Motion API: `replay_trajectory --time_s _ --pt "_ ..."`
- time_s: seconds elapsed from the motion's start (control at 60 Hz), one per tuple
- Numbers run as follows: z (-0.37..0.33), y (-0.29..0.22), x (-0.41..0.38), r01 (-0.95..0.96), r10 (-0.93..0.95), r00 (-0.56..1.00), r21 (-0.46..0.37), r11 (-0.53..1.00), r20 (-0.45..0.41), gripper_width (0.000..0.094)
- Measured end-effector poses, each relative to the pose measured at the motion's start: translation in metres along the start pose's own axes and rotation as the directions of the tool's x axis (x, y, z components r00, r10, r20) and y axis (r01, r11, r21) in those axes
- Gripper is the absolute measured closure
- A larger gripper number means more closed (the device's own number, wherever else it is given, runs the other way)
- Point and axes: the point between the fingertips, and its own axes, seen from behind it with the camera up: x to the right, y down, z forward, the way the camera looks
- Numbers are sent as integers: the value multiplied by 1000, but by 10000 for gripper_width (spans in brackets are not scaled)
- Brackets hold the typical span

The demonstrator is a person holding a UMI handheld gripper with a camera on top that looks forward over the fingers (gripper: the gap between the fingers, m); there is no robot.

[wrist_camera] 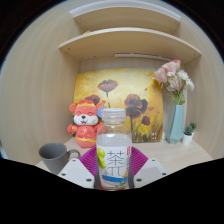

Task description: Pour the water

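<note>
Clear plastic water bottle [113,150] with a white cap and green-lettered label stands upright between the fingers of the tool [113,170], both purple pads [90,160] pressed against its sides, so the tool is closed on it. On the pale wooden counter [150,150] sit a grey cup [53,156] to the bottle's left, an orange tiger plush toy [86,121] beyond it, and a blue vase of pink flowers [175,118] well to its right, before a poppy painting [130,100].

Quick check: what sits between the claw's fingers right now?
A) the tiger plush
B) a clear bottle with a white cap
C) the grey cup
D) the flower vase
B: the clear bottle with a white cap stands between the claw fingers, and the grey cup is off to the side.
</note>
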Motion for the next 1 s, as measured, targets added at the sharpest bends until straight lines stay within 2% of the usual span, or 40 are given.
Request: replay_trajectory --time_s 0.15,0.35,0.533,0.6,0.667,0.867,1.0 --pt "6 22 -7 7 -6 1000 -19 1000 9 541" --pt "5 22 -5 -9 9 1000 -9 1000 -4 531" --pt "5 26 -5 2 -2 1000 -42 999 -14 387" --pt "-1 35 0 -3 1 1000 -92 996 -25 253" --pt "-8 38 1 -17 13 999 -104 994 -38 139" --pt "-60 47 5 -63 56 997 -135 989 -53 89" --pt "-103 54 16 -101 87 992 -165 981 -88 88"
